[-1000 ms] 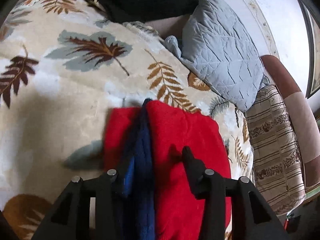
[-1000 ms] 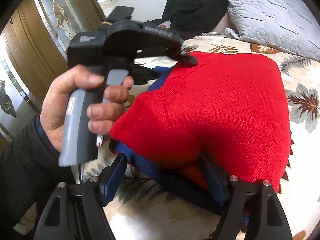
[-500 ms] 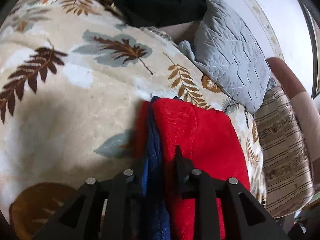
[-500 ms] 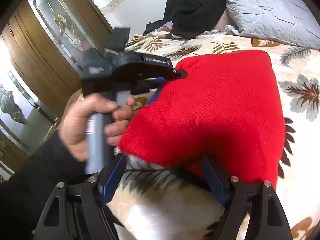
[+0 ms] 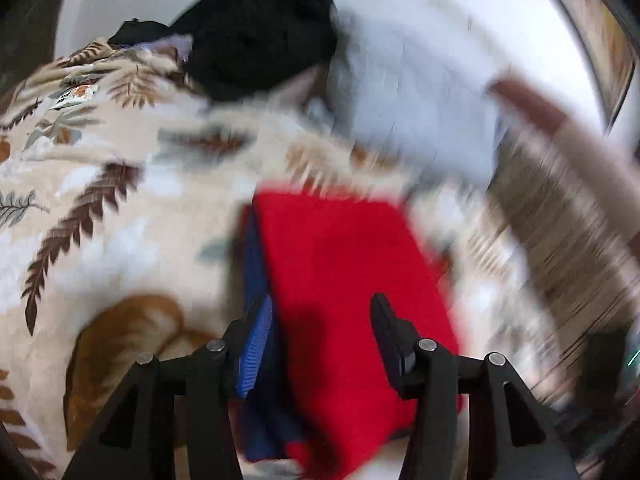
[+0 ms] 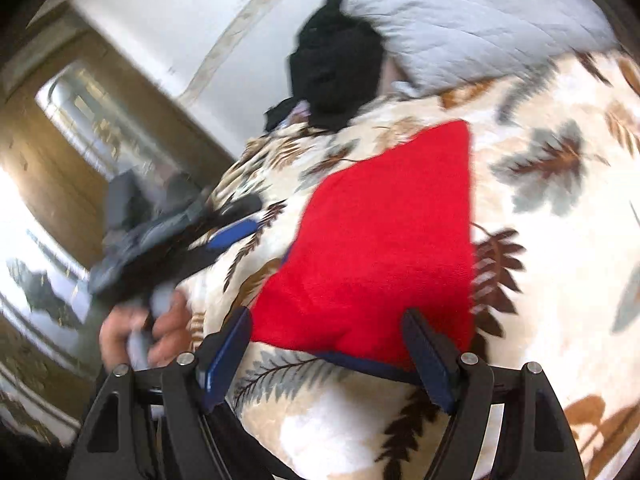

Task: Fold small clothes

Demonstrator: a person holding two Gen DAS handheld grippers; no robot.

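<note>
The red garment (image 6: 384,248) lies folded on the leaf-print blanket (image 6: 552,280), a dark blue layer (image 5: 254,256) peeking out along 1 edge and underneath. It looks like a soft knit: light, limp, likely to sag and slide apart if lifted by 1 corner, so the safer hold is judged to be through both layers at the folded edge, with 2 grips spaced apart. The left gripper (image 5: 320,320) hangs above the near part of the garment with its fingers spread and nothing between them; the right gripper (image 6: 328,340) is likewise spread wide, its fingers either side of the garment's near edge, whether touching cannot be told. The left wrist view, heavily blurred, shows the blue layer running along the garment's left side and a striped cushion (image 5: 560,240) at the right. The right wrist view instead shows the left gripper from outside in the person's hand (image 6: 160,328), off the garment, a wooden door (image 6: 60,160), the black clothes pile (image 6: 336,64) and the grey pillow (image 6: 480,20).
</note>
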